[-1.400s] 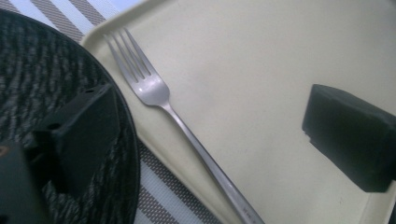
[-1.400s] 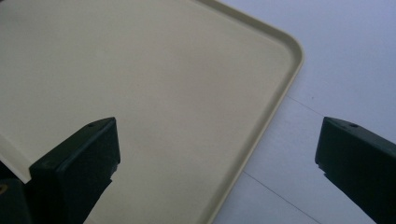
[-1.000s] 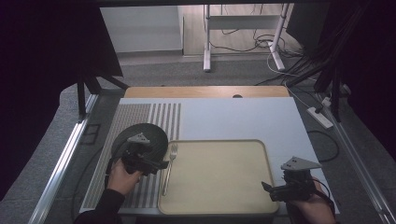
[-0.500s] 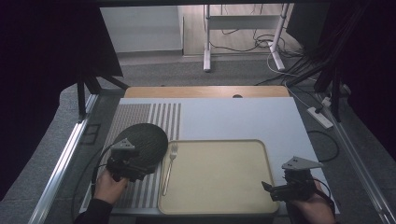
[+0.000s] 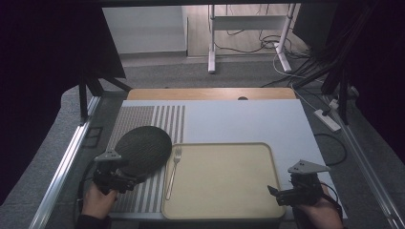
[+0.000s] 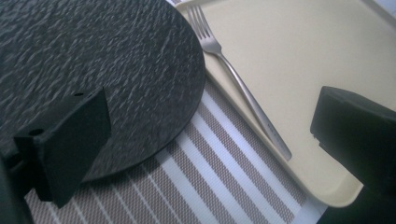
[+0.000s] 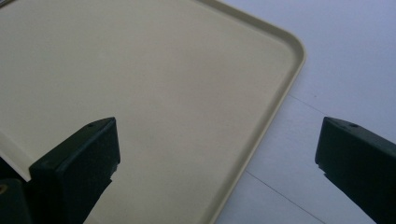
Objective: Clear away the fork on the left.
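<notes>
hidden: black round plate (image 6: 93, 70) cut off by top and left frame edges in left gripper view | left gripper (image 5: 125, 179): jaws spread wide, empty, above plate's near rim on striped placemat (image 5: 138, 119), table's front-left | fork (image 5: 173, 171): on tray's (image 5: 224, 191) left edge | right gripper (image 5: 276, 193): spread, empty, over tray's front-right corner

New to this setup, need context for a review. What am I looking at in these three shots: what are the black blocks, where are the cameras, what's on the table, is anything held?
No robot arm here: a person holds a two-jaw gripper in each hand. The high view looks down on the table from above the person's side, with the left gripper and the right gripper near the bottom. The other two views come from cameras riding on the grippers; the black blocks are their jaws.

On the table lie a striped placemat, a round black plate on it, and a beige tray with a fork on its left rim. Both grippers are open and hold nothing. The left one's jaws stand over the plate's edge and the tray's corner.
</notes>
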Motion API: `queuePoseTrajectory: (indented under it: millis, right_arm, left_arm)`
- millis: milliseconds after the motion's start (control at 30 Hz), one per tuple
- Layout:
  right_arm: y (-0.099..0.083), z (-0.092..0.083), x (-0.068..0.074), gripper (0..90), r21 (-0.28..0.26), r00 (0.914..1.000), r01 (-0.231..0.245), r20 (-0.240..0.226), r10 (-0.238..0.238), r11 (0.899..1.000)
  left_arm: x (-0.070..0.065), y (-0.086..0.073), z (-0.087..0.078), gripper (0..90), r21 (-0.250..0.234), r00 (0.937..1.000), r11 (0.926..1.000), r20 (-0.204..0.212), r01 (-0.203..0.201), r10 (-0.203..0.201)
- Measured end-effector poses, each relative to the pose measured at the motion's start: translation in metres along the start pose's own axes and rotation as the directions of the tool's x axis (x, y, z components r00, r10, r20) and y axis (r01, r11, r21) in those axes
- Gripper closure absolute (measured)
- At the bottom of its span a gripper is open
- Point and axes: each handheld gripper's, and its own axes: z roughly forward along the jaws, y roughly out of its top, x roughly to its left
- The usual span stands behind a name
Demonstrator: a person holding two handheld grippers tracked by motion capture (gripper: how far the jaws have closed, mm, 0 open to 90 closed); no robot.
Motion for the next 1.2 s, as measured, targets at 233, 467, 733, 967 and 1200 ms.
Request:
queuePoseTrajectory:
  millis: [233,467,733,967,1200]
  right_arm:
    - [0.0,0.0,0.0,0.4,0.005,1.0,-0.001,0.004,0.001,1.0]
    - [0.0,0.0,0.0,0.4,0.005,1.0,0.001,0.004,-0.001,1.0]
    - [0.0,0.0,0.0,0.4,0.008,1.0,-0.002,0.009,0.002,1.0]
    - [-0.001,-0.001,0.0,0.4,0.003,0.9998,-0.015,0.015,0.015,1.0]
    - [-0.002,-0.002,0.0,0.5,0.002,0.9995,-0.016,0.026,0.016,1.0]
  left_arm:
    - [0.001,-0.009,-0.009,0.0,-0.007,0.9998,0.9998,-0.007,0.019,-0.019]
    - [0.0,-0.018,-0.017,0.0,-0.009,0.9993,0.9996,-0.025,0.027,-0.027]
    - [-0.003,-0.027,-0.026,0.0,-0.015,0.9986,0.9993,-0.04,0.035,-0.035]
    - [-0.005,-0.031,-0.033,0.0,-0.025,0.9974,0.9989,-0.06,0.039,-0.04]
    - [-0.01,-0.034,-0.036,0.0,-0.023,0.9955,0.9995,-0.091,0.024,-0.026]
